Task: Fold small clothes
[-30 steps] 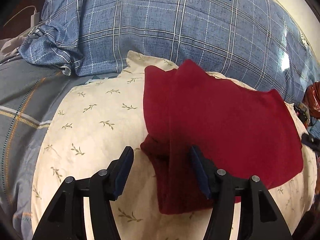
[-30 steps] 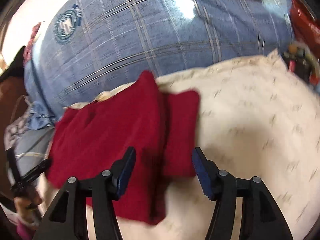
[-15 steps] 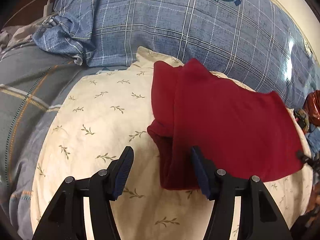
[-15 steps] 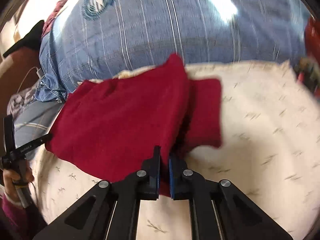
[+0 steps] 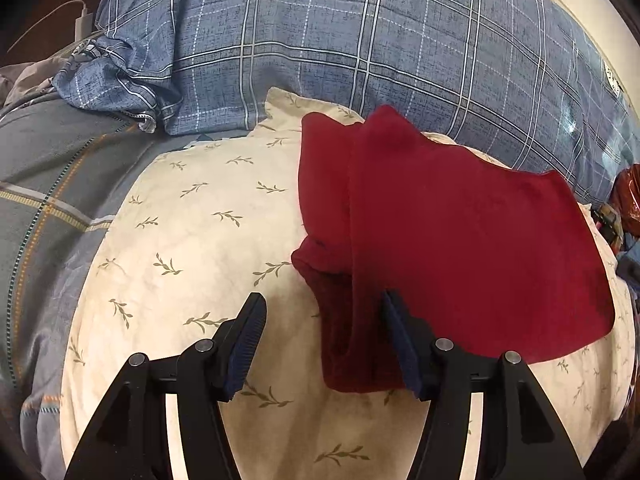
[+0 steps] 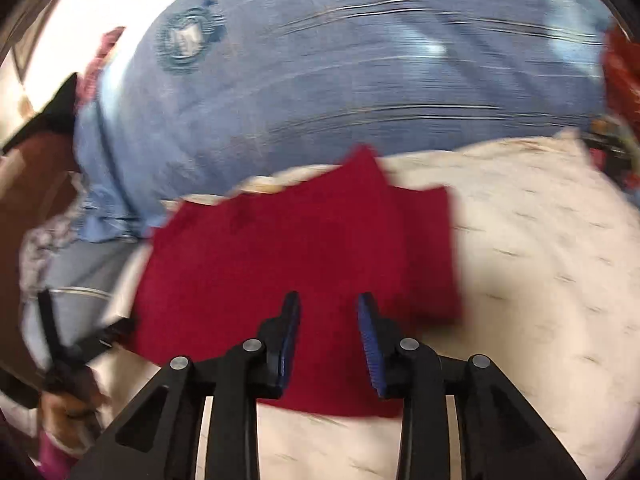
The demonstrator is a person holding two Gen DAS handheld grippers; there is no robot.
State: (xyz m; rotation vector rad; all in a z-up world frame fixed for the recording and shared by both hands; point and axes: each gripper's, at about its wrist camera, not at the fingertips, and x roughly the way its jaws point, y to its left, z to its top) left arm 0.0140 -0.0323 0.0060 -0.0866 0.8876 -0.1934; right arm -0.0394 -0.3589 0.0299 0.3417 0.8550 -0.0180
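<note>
A dark red garment point(image 5: 460, 240) lies partly folded on a cream leaf-print pillow point(image 5: 200, 240); it also shows in the right wrist view point(image 6: 300, 248). My left gripper point(image 5: 320, 340) is open just above the garment's near left end, its right finger beside a folded edge. My right gripper point(image 6: 329, 340) is partly open and empty over the garment's near edge. This view is motion-blurred. The left gripper's handle and the person's hand point(image 6: 68, 364) show at its far left.
A blue plaid duvet with a round emblem point(image 5: 400, 40) rises behind the pillow. A grey plaid blanket point(image 5: 48, 184) lies to the left. A white charger and cable point(image 5: 82, 20) sit at the far left. Red and mixed items point(image 5: 626, 204) lie at the right edge.
My right gripper shut near the garment's near edge half a second ago and has opened again. My left gripper stayed open and drew back a little from the garment.
</note>
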